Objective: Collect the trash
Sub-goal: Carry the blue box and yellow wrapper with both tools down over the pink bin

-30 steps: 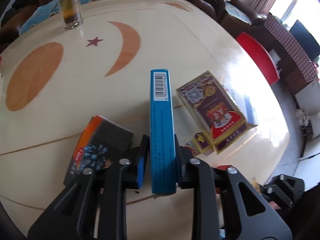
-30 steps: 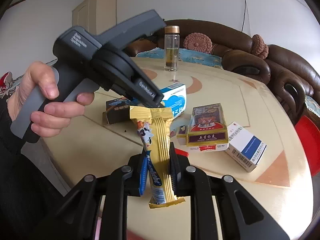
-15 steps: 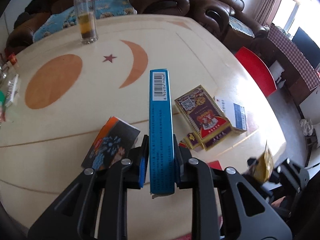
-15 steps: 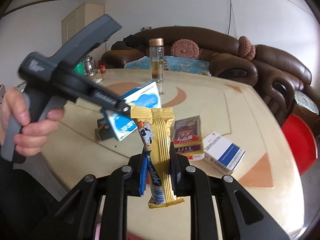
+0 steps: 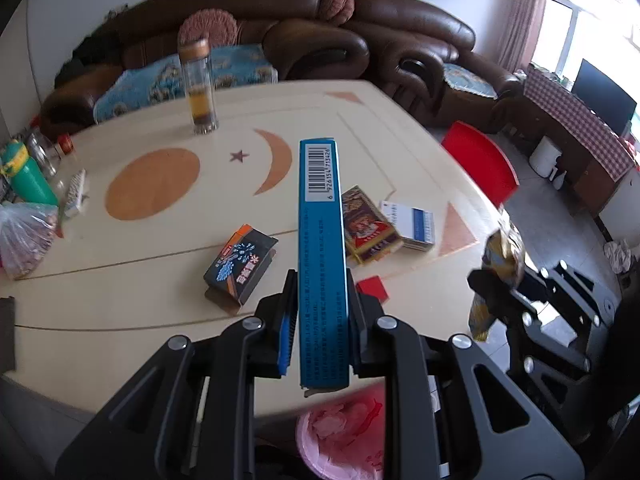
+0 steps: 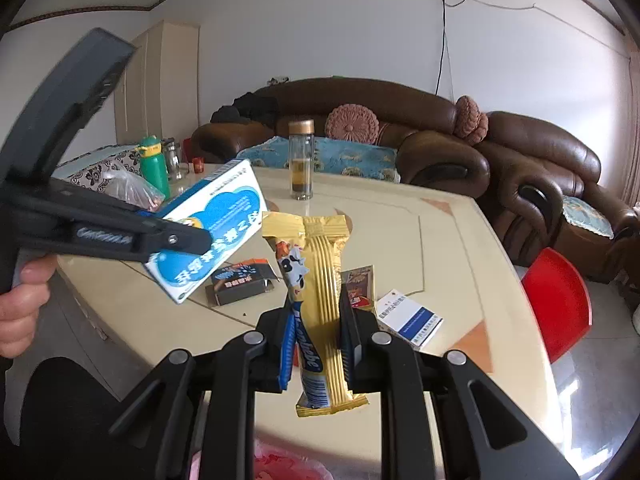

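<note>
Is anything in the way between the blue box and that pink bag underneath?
Nothing visible blocks it. The left gripper is shut on the blue box, and the pink bag lies open just below. The right gripper, shut on the gold wrapper, is off to the side.

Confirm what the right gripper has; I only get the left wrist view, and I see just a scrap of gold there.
Observer: The right gripper is shut on a gold snack wrapper with a cartoon cow on it.
Operator: What's on the face of my blue box?
Observer: The blue box has a white front with a blue cloud shape.
Operator: Whose hand holds the left tool?
Observer: A bare hand grips its handle.
</note>
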The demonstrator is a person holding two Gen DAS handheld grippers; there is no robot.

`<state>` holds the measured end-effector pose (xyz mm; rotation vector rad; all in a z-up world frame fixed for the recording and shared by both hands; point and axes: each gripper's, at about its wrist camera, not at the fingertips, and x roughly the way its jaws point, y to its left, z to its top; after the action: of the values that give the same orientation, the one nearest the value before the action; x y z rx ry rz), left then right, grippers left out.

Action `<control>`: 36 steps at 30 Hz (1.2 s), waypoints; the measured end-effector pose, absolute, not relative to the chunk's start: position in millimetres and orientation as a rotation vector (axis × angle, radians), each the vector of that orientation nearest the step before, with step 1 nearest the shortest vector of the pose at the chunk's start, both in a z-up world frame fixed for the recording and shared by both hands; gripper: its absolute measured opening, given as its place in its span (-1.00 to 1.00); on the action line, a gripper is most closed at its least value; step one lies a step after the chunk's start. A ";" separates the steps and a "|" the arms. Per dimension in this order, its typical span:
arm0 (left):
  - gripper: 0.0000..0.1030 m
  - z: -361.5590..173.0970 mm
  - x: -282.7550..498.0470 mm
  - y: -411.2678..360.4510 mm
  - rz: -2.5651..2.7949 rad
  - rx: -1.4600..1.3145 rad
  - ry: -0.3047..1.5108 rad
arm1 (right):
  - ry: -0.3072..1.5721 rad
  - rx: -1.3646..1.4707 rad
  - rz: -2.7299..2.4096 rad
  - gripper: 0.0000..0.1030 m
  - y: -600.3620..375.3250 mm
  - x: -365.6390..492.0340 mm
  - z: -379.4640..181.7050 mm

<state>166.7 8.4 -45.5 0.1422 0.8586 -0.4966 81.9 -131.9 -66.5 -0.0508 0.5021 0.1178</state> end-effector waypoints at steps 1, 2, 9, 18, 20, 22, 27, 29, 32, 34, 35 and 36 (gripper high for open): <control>-0.58 -40.3 156.6 9.5 -0.499 0.148 0.847 | 0.493 -0.048 0.114 -0.63 -131.2 73.8 -60.5; -0.58 -35.4 145.1 10.5 -0.501 0.157 0.834 | 0.489 -0.049 0.112 -0.63 -129.5 67.9 -55.9; -0.58 -12.8 89.6 13.9 -0.537 0.184 0.774 | 0.450 -0.050 0.105 -0.63 -122.7 24.9 -30.3; -0.58 -15.3 33.1 24.0 -0.563 0.175 0.765 | 0.451 -0.055 0.107 -0.63 -116.9 -24.9 -16.1; -0.58 -19.1 23.1 26.6 -0.566 0.182 0.768 | 0.453 -0.059 0.105 -0.63 -116.5 -34.9 -15.9; -0.58 -22.0 15.5 29.5 -0.571 0.185 0.772 | 0.458 -0.056 0.105 -0.63 -117.2 -42.3 -17.7; -0.58 -38.2 3.6 34.2 -0.587 0.186 0.794 | 0.502 -0.058 0.101 -0.63 -114.1 -54.0 -29.5; -0.58 -48.5 1.6 35.3 -0.591 0.196 0.816 | 0.513 -0.056 0.098 -0.63 -113.4 -56.9 -33.6; -0.58 -64.3 -0.8 35.5 -0.599 0.210 0.849 | 0.534 -0.061 0.096 -0.63 -111.4 -60.5 -43.4; -0.58 -78.0 0.2 35.3 -0.602 0.215 0.879 | 0.556 -0.058 0.102 -0.63 -110.4 -60.2 -51.1; -0.58 -84.9 -0.1 34.6 -0.602 0.218 0.894 | 0.573 -0.059 0.104 -0.63 -110.0 -58.0 -56.5; -0.58 -93.3 1.5 34.0 -0.600 0.221 0.914 | 0.587 -0.060 0.106 -0.63 -109.8 -55.8 -61.3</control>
<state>1.5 34.0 -93.3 0.2208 0.9138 -0.6005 -55.8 -109.8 -61.3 -0.0605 0.5871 0.1057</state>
